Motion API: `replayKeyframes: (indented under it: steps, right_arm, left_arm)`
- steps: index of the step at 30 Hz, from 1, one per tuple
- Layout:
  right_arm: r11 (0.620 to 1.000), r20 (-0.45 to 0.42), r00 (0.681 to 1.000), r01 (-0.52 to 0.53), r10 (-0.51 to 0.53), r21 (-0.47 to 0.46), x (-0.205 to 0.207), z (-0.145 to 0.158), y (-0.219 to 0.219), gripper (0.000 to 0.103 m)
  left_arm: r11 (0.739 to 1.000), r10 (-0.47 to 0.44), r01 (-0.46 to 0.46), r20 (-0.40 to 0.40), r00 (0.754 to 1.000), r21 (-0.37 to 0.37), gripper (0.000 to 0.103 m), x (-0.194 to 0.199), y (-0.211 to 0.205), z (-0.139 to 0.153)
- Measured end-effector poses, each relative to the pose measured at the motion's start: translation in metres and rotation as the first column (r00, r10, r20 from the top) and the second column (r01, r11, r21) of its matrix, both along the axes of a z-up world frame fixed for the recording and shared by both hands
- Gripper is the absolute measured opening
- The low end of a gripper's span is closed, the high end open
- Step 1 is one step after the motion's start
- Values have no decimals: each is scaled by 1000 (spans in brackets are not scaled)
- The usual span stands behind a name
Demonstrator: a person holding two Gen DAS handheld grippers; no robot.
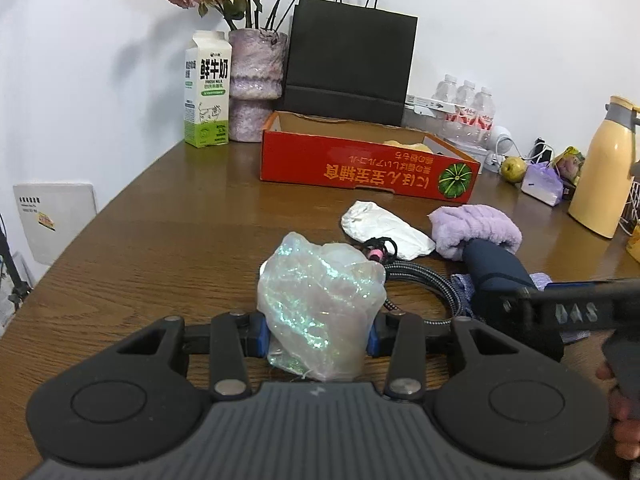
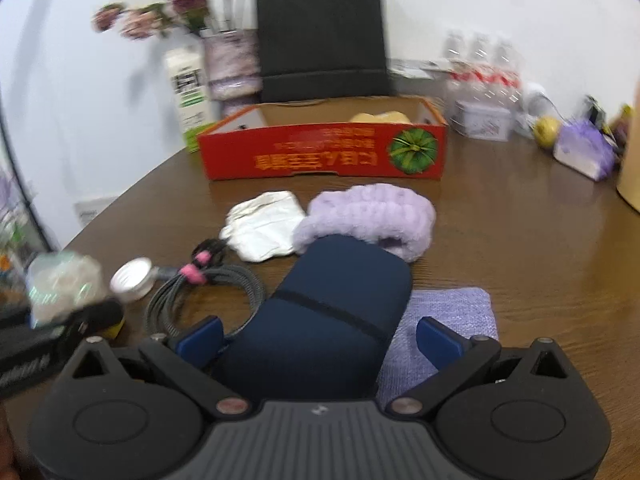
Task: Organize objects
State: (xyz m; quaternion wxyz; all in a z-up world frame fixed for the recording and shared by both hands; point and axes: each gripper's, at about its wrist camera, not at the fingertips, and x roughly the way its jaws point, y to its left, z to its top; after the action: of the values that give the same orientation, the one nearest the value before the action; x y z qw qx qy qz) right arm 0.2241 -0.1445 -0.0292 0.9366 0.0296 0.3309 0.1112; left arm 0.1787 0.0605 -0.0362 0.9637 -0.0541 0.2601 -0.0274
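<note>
My left gripper [image 1: 316, 334] is shut on an iridescent crumpled wrap [image 1: 320, 304], held just above the wooden table [image 1: 160, 240]. The wrap also shows at the left of the right wrist view [image 2: 60, 284]. My right gripper [image 2: 320, 338] is open, its blue pads on either side of a navy pouch [image 2: 332, 320] that rests on a lilac cloth [image 2: 452, 328]; the pouch also shows in the left wrist view [image 1: 496, 268]. A coiled braided cable [image 2: 208, 292], a white pouch [image 2: 264, 230] and a lilac fluffy headband [image 2: 372, 216] lie beyond. A red cardboard box [image 2: 324, 156] stands open further back.
A milk carton [image 1: 206, 92], flower vase [image 1: 256, 84] and black paper bag [image 1: 348, 64] stand at the back wall. Water bottles [image 1: 468, 112], a green apple [image 1: 513, 169], a lilac packet [image 1: 542, 184] and a yellow thermos [image 1: 604, 172] are at the right. A small white-lidded jar [image 2: 132, 278] sits by the cable.
</note>
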Motion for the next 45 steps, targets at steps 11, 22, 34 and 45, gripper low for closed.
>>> replayKeyframes:
  steps: [11, 22, 34, 45]
  right_arm:
    - [1000, -33, 999, -4, 4, -6, 9, -4, 8, 85]
    - [972, -52, 973, -228, 225, -55, 4, 12, -11, 68]
    - [976, -47, 985, -171, 166, -136, -19, 4, 1, 93]
    - [988, 31, 993, -106, 110, -116, -27, -8, -2, 68]
  left_arm:
    - [998, 1, -2, -25, 1000, -60, 42, 4, 7, -2]
    - [998, 3, -4, -26, 1000, -59, 42, 4, 6, -1]
    - [998, 6, -7, -26, 1000, -56, 42, 4, 6, -2]
    - [998, 9, -10, -26, 1000, -59, 42, 4, 6, -1]
